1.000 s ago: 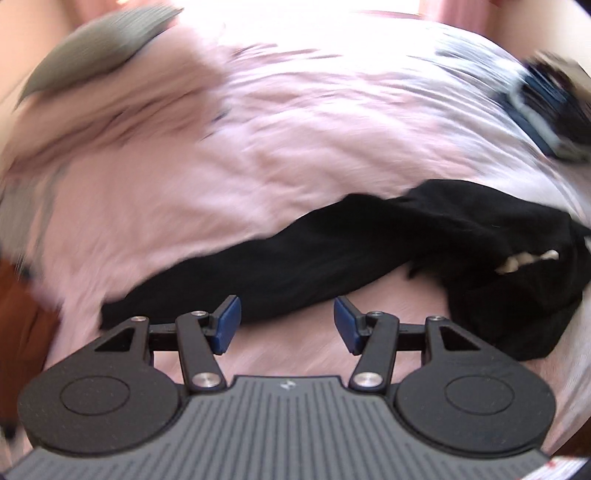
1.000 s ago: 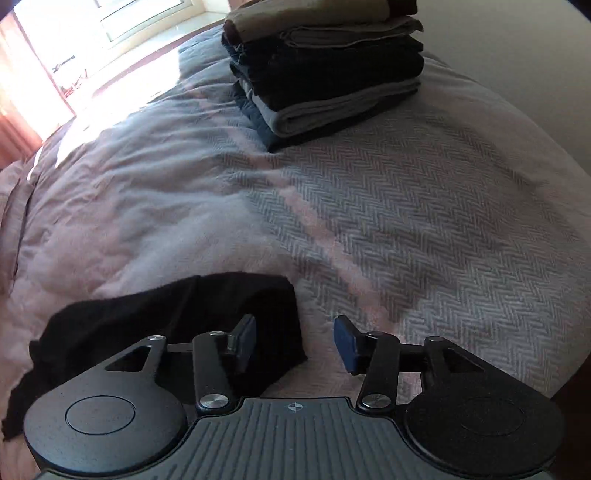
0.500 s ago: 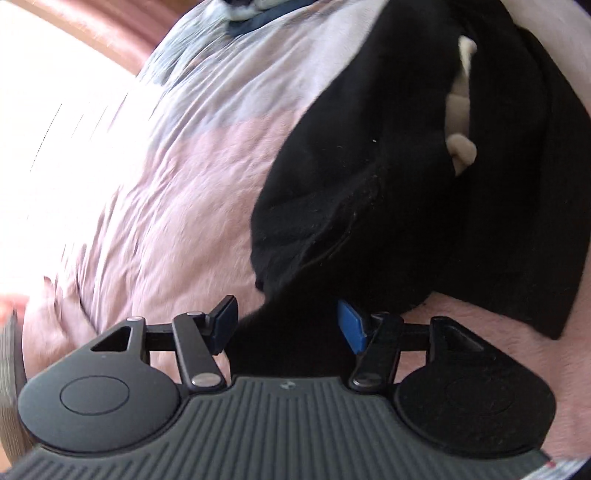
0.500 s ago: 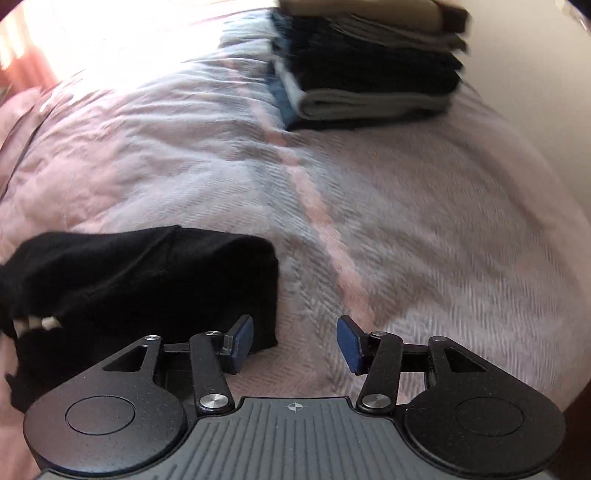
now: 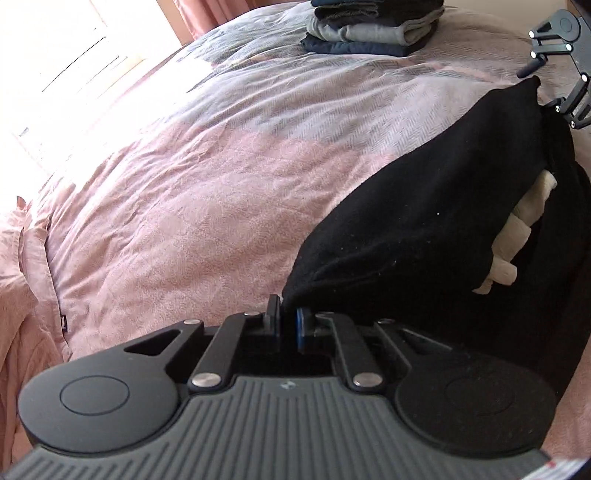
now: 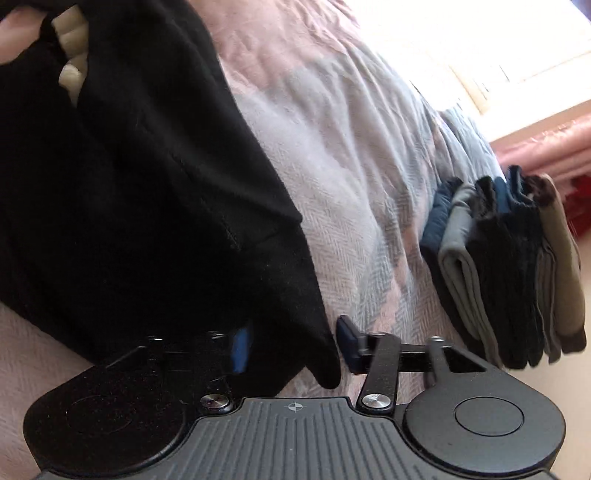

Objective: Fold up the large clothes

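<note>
Two grippers: both point down at the bed, one at each near corner of the same cloth.
Left gripper [image 5: 286, 314]: its jaws have just been closing and are now clenched on a corner of the black garment [image 5: 424, 221], with the cloth pinched between the pads.
Right gripper [image 6: 293, 343]: its jaws have just been closing but are apart in its own view. Another corner of the garment lies between them, and the right-hand pad [image 6: 347, 341] is clear of the cloth.
Black garment: bunched and partly folded on the pink and grey bed cover [image 5: 184, 184], stretching between the two grippers.
White strip [image 5: 517, 229]: shows in a fold of the garment.
Folded stack [image 5: 373, 29]: dark and grey clothes piled on the far part of the bed, well apart from the garment.
</note>
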### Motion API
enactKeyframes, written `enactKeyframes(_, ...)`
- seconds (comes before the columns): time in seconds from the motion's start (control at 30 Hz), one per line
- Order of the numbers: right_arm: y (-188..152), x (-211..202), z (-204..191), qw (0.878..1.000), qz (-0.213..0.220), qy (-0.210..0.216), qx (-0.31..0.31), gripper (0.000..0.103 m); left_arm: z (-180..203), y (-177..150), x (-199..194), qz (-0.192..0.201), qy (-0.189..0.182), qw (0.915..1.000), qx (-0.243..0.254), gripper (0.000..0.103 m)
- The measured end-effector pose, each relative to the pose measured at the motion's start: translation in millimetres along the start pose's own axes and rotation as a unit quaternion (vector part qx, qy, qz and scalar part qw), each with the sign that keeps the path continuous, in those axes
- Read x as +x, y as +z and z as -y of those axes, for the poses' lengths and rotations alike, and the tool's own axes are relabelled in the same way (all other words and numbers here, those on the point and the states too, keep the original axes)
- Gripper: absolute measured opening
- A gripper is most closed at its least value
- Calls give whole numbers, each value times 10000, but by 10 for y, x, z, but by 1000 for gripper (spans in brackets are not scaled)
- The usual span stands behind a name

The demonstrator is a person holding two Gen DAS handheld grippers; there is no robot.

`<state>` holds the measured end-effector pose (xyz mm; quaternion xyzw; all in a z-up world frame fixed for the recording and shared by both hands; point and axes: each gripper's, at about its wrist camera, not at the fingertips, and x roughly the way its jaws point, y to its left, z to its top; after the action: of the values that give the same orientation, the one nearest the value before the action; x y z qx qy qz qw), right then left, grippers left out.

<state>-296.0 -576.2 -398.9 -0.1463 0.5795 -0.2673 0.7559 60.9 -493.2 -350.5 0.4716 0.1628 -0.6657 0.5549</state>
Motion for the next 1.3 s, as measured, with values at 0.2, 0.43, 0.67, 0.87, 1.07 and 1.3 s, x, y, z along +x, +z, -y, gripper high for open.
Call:
enactKeyframes(0.2, 182, -1042, 852, 9647, 1597, 446, 2047, 0, -193, -48, -699, 415, 298, 9929, -1078, 7)
enactKeyframes(0.43, 548, -1951, 1364, 9040, 2966, 912, 2940, 0, -692, -48, -2233, 1418, 1393, 9476, -2501, 7)
enactKeyframes(0.67, 830, -2993, 1418, 8648, 3938, 1280, 2841, 0, -702, -33, -3843, 2501, 2454, 8990, -2626, 7)
enactKeyframes(0.87, 594, -3713, 994, 8528, 4167, 1707, 2644, 0, -367, -398, -4907, 2906, 2996, 8660, -2753, 7)
enactKeyframes(1.07, 532, -4130, 976, 8414, 4358, 1830, 2621, 0, -86, -428, -5498, 3009, 3322, 8600, -2438, 7)
enactKeyframes(1.3, 845, -3572, 1360, 8606, 3773, 1592, 3028, 0, -581, 87, -4759, 2602, 2908, 8949, -2165, 7)
